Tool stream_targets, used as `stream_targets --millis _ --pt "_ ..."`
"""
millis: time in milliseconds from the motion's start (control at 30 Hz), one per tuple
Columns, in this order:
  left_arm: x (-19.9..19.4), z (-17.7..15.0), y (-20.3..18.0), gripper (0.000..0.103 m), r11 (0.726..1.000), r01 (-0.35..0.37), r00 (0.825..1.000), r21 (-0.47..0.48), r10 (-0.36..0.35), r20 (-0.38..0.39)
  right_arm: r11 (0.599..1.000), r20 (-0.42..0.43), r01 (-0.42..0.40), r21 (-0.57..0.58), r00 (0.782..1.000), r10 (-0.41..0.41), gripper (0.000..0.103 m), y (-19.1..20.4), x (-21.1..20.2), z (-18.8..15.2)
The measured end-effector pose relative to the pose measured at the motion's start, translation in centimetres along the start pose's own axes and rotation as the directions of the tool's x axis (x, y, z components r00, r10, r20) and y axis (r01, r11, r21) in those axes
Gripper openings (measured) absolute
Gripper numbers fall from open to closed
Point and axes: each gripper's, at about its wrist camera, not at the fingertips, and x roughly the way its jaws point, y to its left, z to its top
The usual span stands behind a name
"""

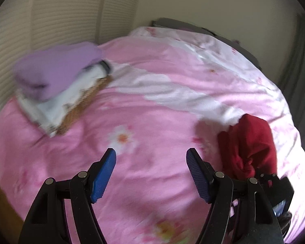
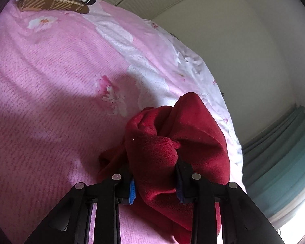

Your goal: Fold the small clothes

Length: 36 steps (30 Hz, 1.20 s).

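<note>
One red garment [image 2: 172,142] (bunched) between right hand-held gripper [image 2: 155,191] fingers

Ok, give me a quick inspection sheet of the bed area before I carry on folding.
Surface: pink flowered bedspread, rumpled, with white patches.
Job's things: red garment, bunched up, unfolded, at the bed's right side.
Clutter: stack of folded clothes at the far left, purple piece on top, white and brown ones under it.
Grippers: left claw open over the bedspread, nothing between its pads; right claw has the red garment between its pads.
Cables: nothing seen.
Surroundings: ribbed cream wall panel behind the bed, green curtain to the right.
</note>
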Motion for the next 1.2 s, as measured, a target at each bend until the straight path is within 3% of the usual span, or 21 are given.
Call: stream_targets --millis 133,233,367,500,533,667,800,867,900,933,1000,1133,1200 --pt "2.4 2.8 -4.2 0.071 0.986 0.127 0.991 0.109 -0.123 -0.042 0.999 0.02 -0.009 0.04 1.0 0.008 0.033 -0.8 -0.3 -0.6" --pt "5.0 4.1 -8.5 0.071 0.943 0.247 0.967 0.221 -0.224 -0.125 0.997 0.049 -0.026 0.073 0.999 0.023 0.034 -1.3 -0.6 -1.2" --pt "8.5 5.0 -12.1 0.071 0.873 0.424 0.895 0.241 -0.363 -0.259 0.989 0.075 -0.057 0.133 0.996 0.047 0.036 -2.1 0.1 -1.3" --pt "12.1 5.5 -14.5 0.07 0.839 0.474 0.857 0.266 -0.371 -0.357 0.978 0.108 -0.085 0.188 0.992 0.066 0.036 -2.7 0.3 -1.8" --pt "13.2 5.6 -15.0 0.07 0.827 0.502 0.835 0.253 -0.386 -0.392 0.977 0.113 -0.088 0.197 0.991 0.066 0.036 -2.7 0.3 -1.9" --pt "15.3 5.3 -16.2 0.07 0.795 0.561 0.778 0.23 -0.412 -0.474 0.969 0.134 -0.094 0.229 0.989 0.065 0.036 -2.8 0.3 -2.3" --pt "17.2 5.3 -16.4 0.07 0.773 0.618 0.707 0.142 -0.468 -0.53 0.959 0.152 -0.107 0.263 0.986 0.069 0.036 -3.1 0.5 -2.8" --pt "17.8 5.2 -16.7 0.063 0.756 0.649 0.665 0.088 -0.507 -0.548 0.954 0.157 -0.113 0.277 0.985 0.071 0.036 -3.3 0.5 -2.9" --pt "18.0 5.1 -16.9 0.052 0.739 0.672 0.636 0.057 -0.535 -0.557 0.953 0.158 -0.115 0.281 0.985 0.072 0.036 -3.4 0.5 -2.9" --pt "18.0 5.1 -17.0 0.042 0.733 0.678 0.627 0.048 -0.543 -0.559 0.95 0.16 -0.12 0.29 0.984 0.075 0.036 -3.5 0.5 -3.0" --pt "17.7 5.0 -17.3 0.027 0.729 0.68 0.639 0.08 -0.535 -0.552 0.945 0.166 -0.136 0.298 0.982 0.089 0.036 -3.8 0.5 -3.0" --pt "16.3 5.8 -16.3 0.022 0.734 0.673 0.666 0.089 -0.549 -0.506 0.947 0.212 -0.16 0.28 0.972 0.101 0.03 -3.9 -0.5 -2.6" --pt "15.5 6.0 -15.3 0.022 0.753 0.649 0.7 0.11 -0.535 -0.472 0.947 0.239 -0.173 0.272 0.965 0.108 0.029 -4.2 -1.0 -2.2"
